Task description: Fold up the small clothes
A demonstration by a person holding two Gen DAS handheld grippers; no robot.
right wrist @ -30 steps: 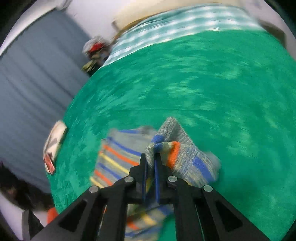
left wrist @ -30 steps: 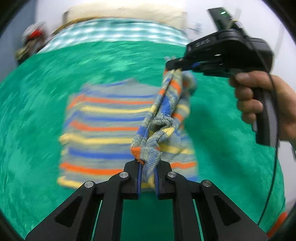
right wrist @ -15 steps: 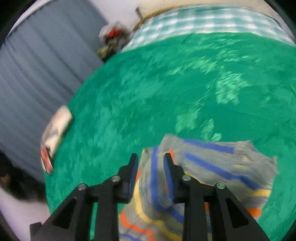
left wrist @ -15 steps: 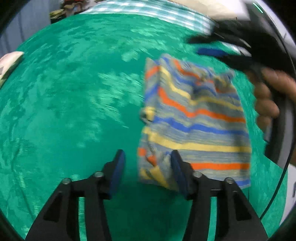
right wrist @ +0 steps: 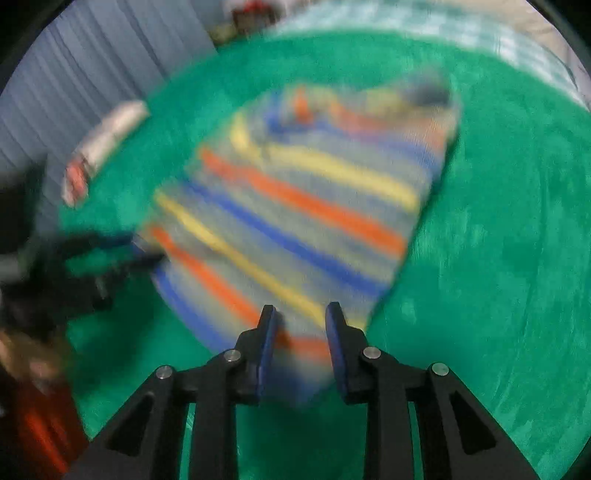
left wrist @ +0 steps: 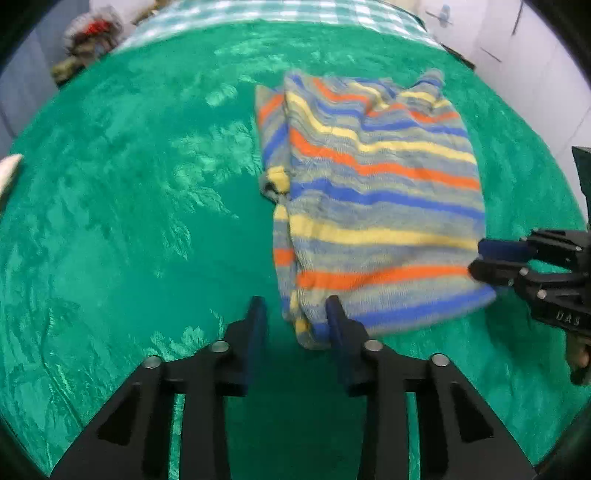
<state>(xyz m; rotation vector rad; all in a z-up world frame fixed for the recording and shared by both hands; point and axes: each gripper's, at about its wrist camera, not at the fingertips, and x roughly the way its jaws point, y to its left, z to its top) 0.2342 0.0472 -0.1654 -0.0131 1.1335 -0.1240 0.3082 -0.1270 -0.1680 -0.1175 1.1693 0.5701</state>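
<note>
**Both grippers open over the folded knit**

I am seeing my left gripper [left wrist: 295,317] standing with jaws spread, its right finger touching the near corner of the folded grey knitted garment with orange, yellow and blue stripes [left wrist: 373,206]. My right gripper [right wrist: 300,325] is also gaping wide, holding nothing, just above the garment's edge. The garment is lying flat on the green plush blanket [left wrist: 129,221]. Farther off, a checked cloth [left wrist: 280,9] is lying.
</note>
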